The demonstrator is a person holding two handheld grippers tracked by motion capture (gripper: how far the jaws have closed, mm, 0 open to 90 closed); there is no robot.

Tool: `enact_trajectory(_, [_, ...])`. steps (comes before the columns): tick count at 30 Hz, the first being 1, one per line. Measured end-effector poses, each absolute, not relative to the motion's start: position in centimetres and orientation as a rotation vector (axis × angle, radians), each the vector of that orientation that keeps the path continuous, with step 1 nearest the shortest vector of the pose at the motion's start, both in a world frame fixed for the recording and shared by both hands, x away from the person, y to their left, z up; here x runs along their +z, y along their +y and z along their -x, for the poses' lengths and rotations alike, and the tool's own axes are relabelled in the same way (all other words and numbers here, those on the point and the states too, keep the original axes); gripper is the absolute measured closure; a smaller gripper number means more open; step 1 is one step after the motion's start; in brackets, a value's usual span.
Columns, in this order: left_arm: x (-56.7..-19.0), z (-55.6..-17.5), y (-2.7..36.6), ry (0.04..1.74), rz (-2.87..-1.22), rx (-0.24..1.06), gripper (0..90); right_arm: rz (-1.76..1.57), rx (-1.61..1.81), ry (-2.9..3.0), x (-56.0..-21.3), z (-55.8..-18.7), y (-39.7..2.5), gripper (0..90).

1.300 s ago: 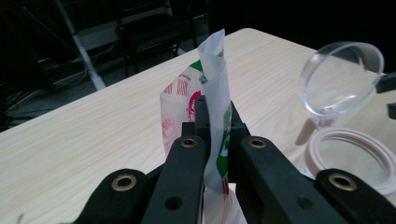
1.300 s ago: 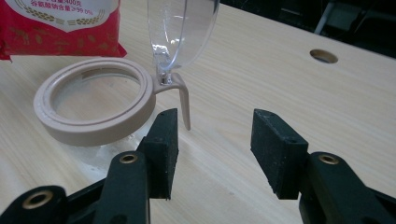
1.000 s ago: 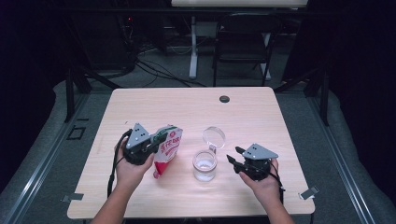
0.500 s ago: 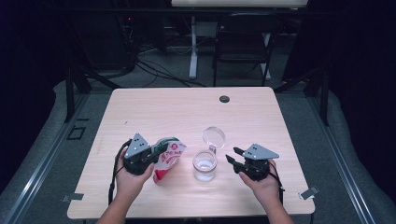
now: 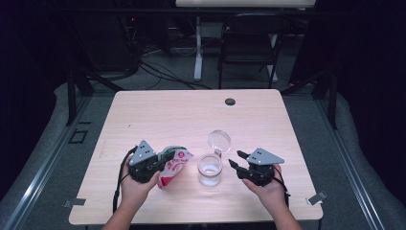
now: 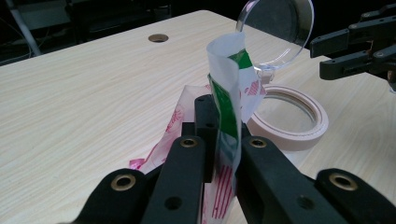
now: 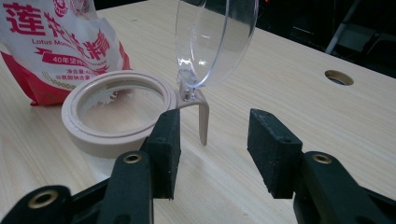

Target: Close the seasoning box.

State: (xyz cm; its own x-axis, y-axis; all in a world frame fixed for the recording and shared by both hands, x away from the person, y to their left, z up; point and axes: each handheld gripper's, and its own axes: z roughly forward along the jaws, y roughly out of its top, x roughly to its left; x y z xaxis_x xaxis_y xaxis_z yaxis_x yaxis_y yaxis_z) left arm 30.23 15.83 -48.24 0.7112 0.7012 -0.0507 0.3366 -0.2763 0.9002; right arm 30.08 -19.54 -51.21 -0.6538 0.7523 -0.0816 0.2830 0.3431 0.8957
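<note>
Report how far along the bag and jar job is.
Done: the jar's lid is flipped open, and a little white stuff sits in the bottom. In hand: the left gripper is shut on the bag's folded top, bag beside the jar. The right gripper waits open near the jar's latch. Left, probably: tipping the bag over the jar and closing the lid.

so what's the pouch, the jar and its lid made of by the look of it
Pouch: thin glossy plastic film, probably; it creases and folds where the left tool pinches it, with print on it. Jar: clear body, glass or plastic, can't tell; beige matte rim, likely plastic. Lid: clear glossy plastic, it seems, see-through with bright glints, standing open on a beige hinge.
</note>
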Motion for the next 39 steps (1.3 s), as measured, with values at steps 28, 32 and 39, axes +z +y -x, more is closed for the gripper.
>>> enact_trajectory(28, [-48.5, -29.8, 15.9, 0.799, -1.86, 0.431, 89.8, -0.654, 1.363, 2.309, -49.4, -31.6, -9.9, 65.6])
enact_trajectory(32, [-48.6, -29.7, 16.2, 0.808, -1.845, 0.42, 89.7, -0.649, 1.372, 2.323, -49.7, -32.0, -8.9, 67.9])
enact_trajectory(39, [-48.8, -29.3, 16.4, 0.812, -1.833, 0.423, 87.9, -0.614, 1.326, 2.338, -49.6, -32.3, -7.7, 77.4])
